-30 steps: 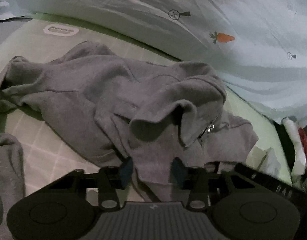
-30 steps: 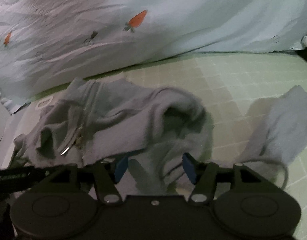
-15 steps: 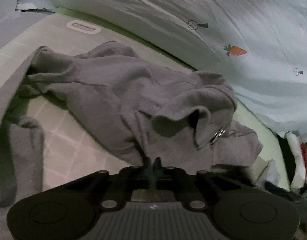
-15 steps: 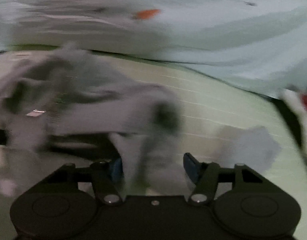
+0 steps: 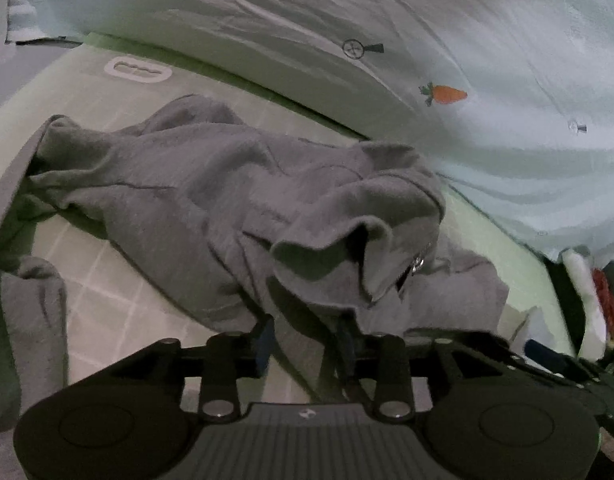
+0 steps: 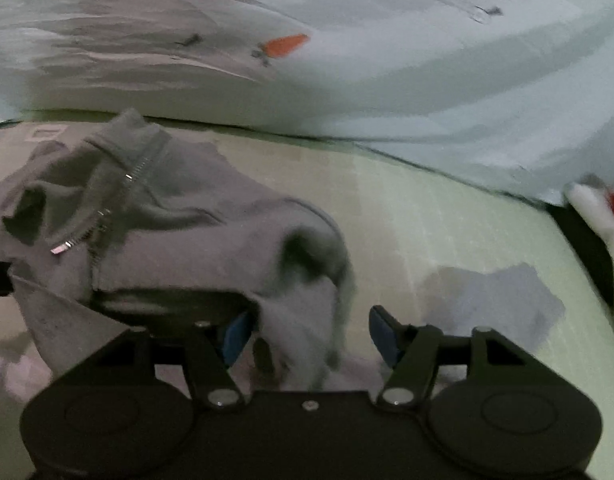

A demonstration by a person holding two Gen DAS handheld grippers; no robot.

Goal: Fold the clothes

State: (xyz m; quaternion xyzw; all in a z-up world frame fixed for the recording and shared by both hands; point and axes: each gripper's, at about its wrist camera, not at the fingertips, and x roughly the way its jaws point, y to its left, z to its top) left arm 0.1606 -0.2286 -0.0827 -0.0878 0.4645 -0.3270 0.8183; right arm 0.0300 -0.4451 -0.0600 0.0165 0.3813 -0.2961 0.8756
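A grey zip-up hoodie (image 5: 211, 200) lies crumpled on a light green checked mat (image 5: 107, 288). Its metal zipper shows in the left wrist view (image 5: 419, 264) and in the right wrist view (image 6: 99, 224). My left gripper (image 5: 305, 340) is open, with a fold of hoodie fabric lying between its blue pads. My right gripper (image 6: 307, 334) is open wide, with a hanging part of the hoodie (image 6: 299, 320) between its fingers. A grey sleeve (image 5: 31, 320) trails at the left of the left wrist view.
A pale blue sheet with carrot prints (image 5: 443, 94) rises behind the mat, also in the right wrist view (image 6: 283, 46). A loose grey cloth patch (image 6: 495, 296) lies on the mat at right. White and red items (image 5: 595, 304) sit past the mat's right edge.
My left gripper was open, shut on the hoodie fabric half a second ago, and is open again now. My right gripper stayed open while swinging right along the hoodie.
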